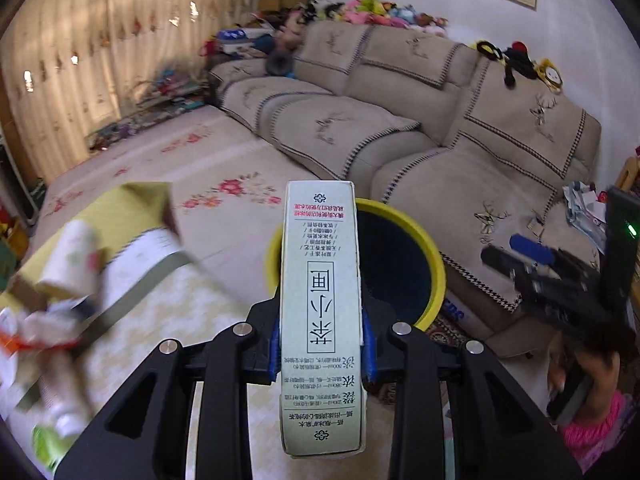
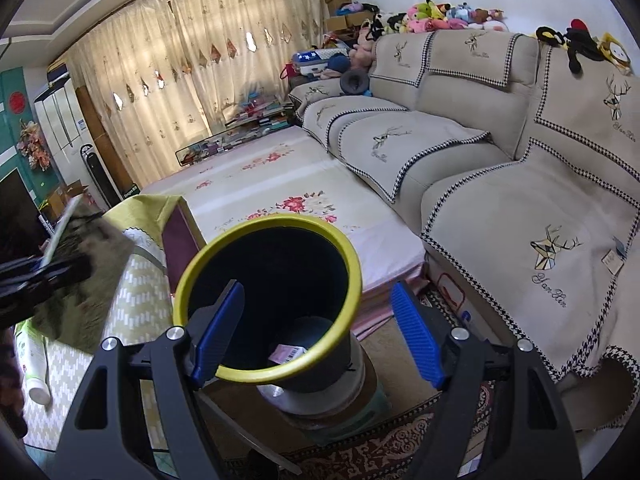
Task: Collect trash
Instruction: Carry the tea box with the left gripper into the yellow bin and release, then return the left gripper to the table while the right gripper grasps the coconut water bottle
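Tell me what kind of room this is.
Most likely a home living room. A long beige sofa with deer-embroidered covers, plush toys piled along its back, drawn curtains over a wide window. The left gripper holds a carton near a yellow-rimmed bin.

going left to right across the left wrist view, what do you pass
blurred white bottle on the table → tall pale green printed carton held in the left gripper → yellow-rimmed dark bin → right gripper with blue pads
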Demonstrator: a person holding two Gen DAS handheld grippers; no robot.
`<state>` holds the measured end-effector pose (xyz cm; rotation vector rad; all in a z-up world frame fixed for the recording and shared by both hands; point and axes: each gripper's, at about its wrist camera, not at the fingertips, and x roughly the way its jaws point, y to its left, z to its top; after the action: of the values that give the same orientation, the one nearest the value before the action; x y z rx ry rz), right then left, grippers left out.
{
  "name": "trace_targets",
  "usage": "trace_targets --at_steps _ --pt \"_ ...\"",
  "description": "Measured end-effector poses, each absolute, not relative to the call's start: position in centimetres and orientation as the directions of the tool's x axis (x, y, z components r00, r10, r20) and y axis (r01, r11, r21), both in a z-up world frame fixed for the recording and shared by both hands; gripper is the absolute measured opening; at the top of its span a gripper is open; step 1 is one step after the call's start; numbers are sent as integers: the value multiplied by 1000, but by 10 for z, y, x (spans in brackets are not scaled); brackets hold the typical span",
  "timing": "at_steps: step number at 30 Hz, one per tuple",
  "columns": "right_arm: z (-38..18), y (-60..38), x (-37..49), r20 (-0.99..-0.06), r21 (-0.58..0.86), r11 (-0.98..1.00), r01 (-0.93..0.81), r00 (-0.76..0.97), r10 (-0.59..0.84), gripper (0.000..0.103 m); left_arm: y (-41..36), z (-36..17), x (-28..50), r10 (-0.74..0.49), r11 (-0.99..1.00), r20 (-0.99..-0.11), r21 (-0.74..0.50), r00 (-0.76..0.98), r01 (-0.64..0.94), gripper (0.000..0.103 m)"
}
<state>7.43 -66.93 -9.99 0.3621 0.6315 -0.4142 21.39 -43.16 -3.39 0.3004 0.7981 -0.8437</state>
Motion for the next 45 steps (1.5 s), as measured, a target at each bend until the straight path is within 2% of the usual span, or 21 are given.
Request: trace_targets --at_steps 9,11,13,17,19,22,28,32,45 --pt "-102 -682 63 -639 201 838 507 716 -281 73 -520 -72 253 -540 628 -770 -100 340 772 31" --pt "-102 -682 61 -639 200 836 511 715 -284 75 -525 -74 256 -548 639 -760 -109 351 762 40" --pt "-101 -681 60 -637 199 837 511 716 -286 75 -525 -69 254 -550 650 -743 -96 380 754 62" --pt "-98 -676 60 -632 202 840 503 722 -280 75 -501 -45 232 -576 647 -692 -60 436 760 77" --pt "-98 -670 63 -632 202 847 492 726 -271 76 -481 -30 216 -592 649 -655 -41 470 760 92" --pt "-100 -661 69 -638 200 862 466 730 -247 76 -431 -10 190 -608 665 -600 -27 520 746 97" --pt "-102 -634 85 -649 187 891 413 733 -203 76 -330 9 162 -583 747 -552 -76 596 660 98" --pt "-102 -613 94 -652 180 908 377 737 -176 77 -259 14 150 -516 822 -521 -79 680 564 98" --pt "-98 -520 132 -668 140 971 196 742 -54 77 -108 -2 152 -338 934 -512 -82 789 347 98"
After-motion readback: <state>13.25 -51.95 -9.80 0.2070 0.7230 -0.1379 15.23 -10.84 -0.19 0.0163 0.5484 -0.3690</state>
